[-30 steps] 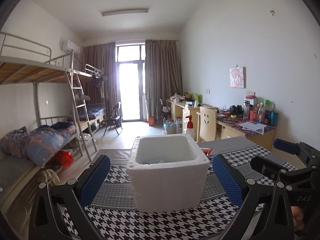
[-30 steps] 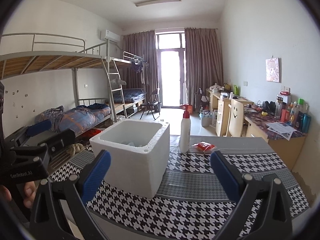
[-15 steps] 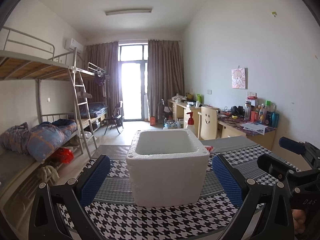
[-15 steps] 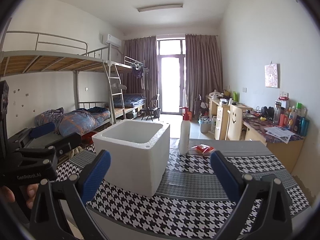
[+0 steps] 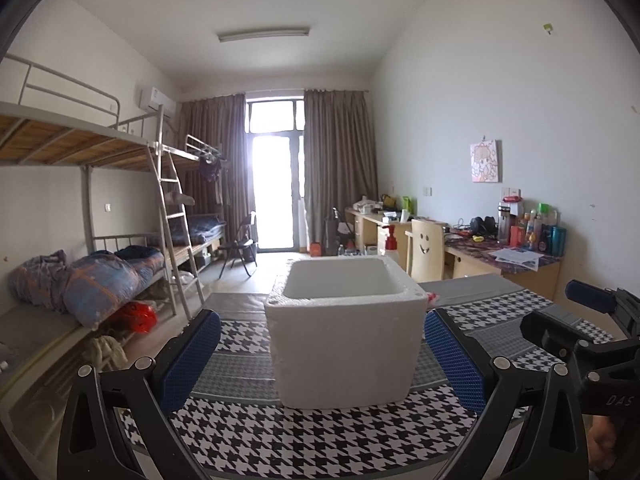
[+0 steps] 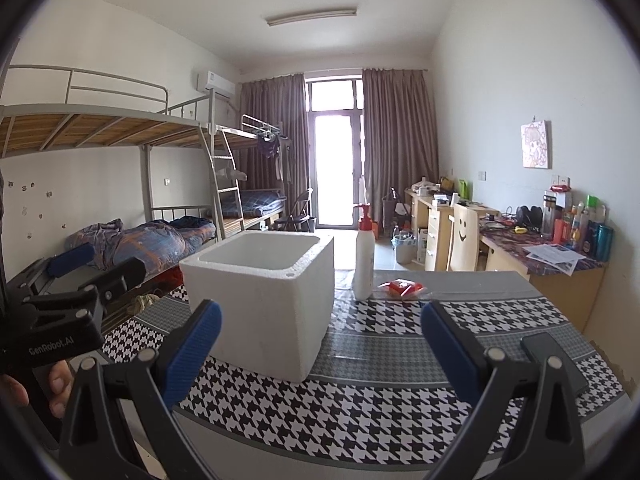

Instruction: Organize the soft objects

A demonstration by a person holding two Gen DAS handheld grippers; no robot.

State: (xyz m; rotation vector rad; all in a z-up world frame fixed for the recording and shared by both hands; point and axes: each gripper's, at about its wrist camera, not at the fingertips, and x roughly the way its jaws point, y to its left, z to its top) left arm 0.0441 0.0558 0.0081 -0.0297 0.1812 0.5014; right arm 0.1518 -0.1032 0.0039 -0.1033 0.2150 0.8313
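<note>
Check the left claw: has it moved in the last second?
Yes. The left claw has dropped and levelled: the foam box sits higher against the far doorway, and less of its inside shows.

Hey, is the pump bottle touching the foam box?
Apart. The right wrist view shows tablecloth between the pump bottle and the foam box.

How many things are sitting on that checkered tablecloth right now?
4: a white foam box left of centre, a white pump bottle behind it to the right, a small red packet beside the bottle, and a dark phone near the right edge. Anything inside the box is hidden.
</note>
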